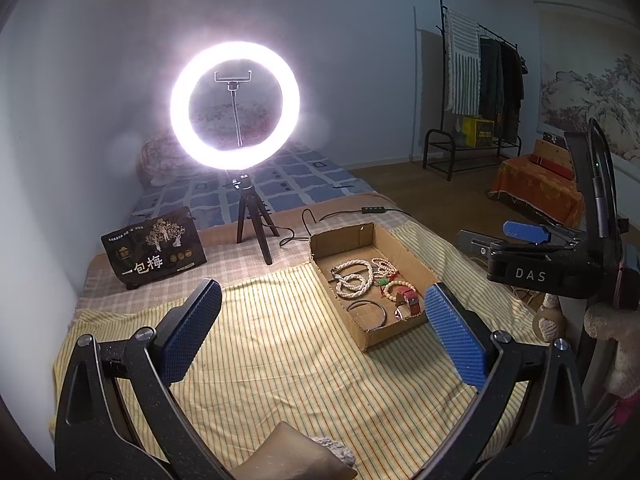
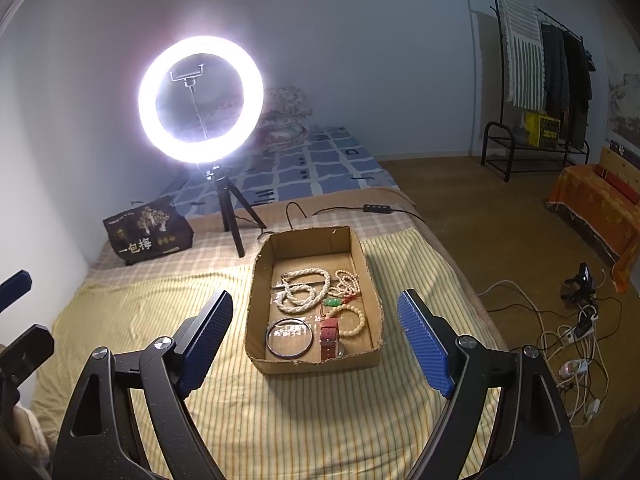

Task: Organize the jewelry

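Note:
A shallow cardboard box (image 2: 372, 300) sits on the yellow striped bedcover and also shows in the left wrist view (image 1: 320, 248). In it lie a white bead necklace (image 2: 304, 290), a cream bead bracelet (image 2: 356, 326), a green pendant (image 2: 332, 302), a red watch strap (image 2: 329, 338) and a dark bangle (image 2: 290, 338). My right gripper (image 2: 316, 340) is open and empty, held above the near end of the box. My left gripper (image 1: 320, 332) is open and empty, left of the box. The right gripper (image 1: 524, 232) shows at the right of the left wrist view.
A lit ring light on a tripod (image 2: 200, 100) stands behind the box, its cable (image 2: 372, 208) running right. A black snack bag (image 2: 148, 232) leans at the back left. Cables and a power strip (image 2: 576, 332) lie on the floor to the right.

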The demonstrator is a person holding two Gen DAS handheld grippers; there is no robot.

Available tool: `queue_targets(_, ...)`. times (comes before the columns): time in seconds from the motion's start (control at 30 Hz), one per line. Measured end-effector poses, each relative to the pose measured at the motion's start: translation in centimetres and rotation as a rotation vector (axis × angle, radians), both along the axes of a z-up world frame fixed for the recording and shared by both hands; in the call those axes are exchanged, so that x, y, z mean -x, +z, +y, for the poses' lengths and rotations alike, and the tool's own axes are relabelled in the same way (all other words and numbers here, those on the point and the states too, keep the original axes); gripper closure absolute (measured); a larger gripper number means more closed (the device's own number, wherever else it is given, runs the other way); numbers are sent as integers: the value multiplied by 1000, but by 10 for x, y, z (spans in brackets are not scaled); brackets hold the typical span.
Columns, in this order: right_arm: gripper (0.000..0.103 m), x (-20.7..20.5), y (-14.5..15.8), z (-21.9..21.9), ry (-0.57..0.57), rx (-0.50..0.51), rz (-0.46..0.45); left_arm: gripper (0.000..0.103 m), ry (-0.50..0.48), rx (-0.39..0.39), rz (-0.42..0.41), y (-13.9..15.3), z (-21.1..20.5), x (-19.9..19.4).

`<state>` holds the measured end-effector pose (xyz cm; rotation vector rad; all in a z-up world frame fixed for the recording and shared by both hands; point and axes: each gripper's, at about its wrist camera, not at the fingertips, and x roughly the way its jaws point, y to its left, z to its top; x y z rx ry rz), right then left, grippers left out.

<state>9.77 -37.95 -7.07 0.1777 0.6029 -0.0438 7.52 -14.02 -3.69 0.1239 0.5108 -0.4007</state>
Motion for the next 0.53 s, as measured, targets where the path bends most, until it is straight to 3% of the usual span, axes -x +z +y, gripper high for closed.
queue_targets(0.53,19,-1,-2,3,8,-1,7,0,18,-7,-41,10,2,-2)
